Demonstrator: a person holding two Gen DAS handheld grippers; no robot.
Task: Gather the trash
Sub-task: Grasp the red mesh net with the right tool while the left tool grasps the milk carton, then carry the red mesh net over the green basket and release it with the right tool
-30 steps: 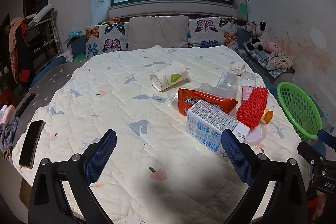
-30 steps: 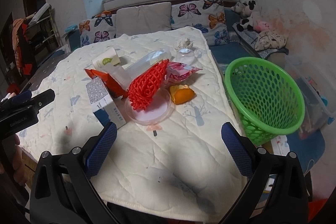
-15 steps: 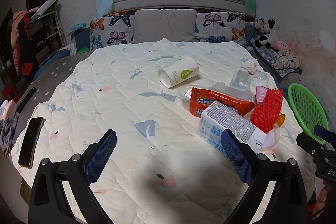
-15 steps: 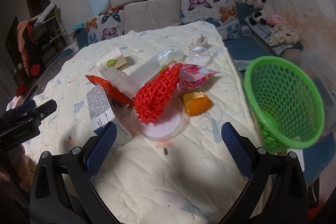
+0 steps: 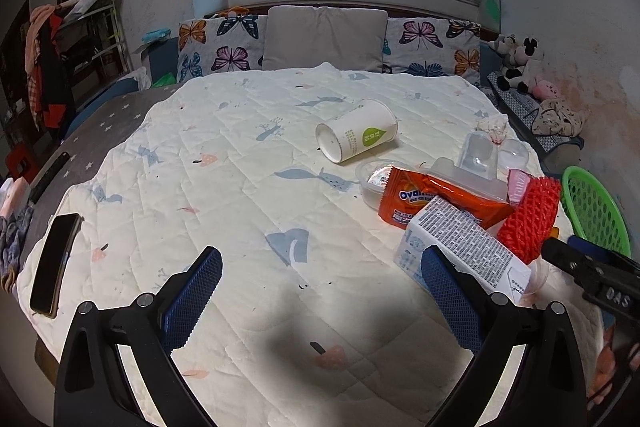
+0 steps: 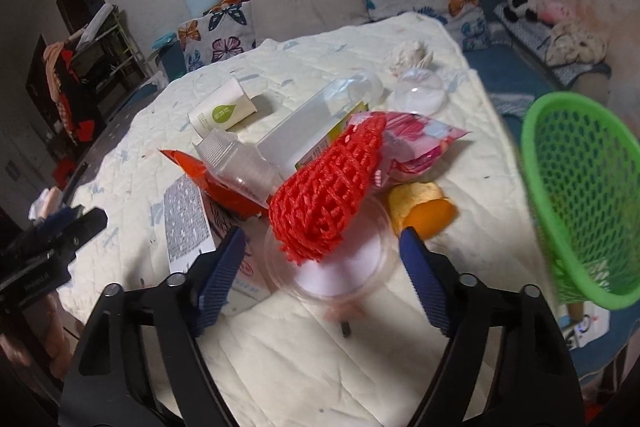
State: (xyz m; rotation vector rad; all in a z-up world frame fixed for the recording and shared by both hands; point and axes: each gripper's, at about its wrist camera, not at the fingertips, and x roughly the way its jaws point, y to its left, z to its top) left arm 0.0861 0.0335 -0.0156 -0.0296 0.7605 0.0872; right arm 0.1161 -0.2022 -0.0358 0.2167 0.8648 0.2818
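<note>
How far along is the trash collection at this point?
Nothing looks binned: no trash shows in the visible part of the green basket. In hand: the right gripper, jaws just closing, nears the red foam net without gripping. Left: paper cup, orange wrapper, carton.

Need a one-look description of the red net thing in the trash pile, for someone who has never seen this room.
Start at the quilted bed cover and find the trash heap on the side nearest the green basket. On top of that heap, lying partly over a clear round plastic lid, is the red foam net sleeve. It is the only bright red, open-mesh item there.
</note>
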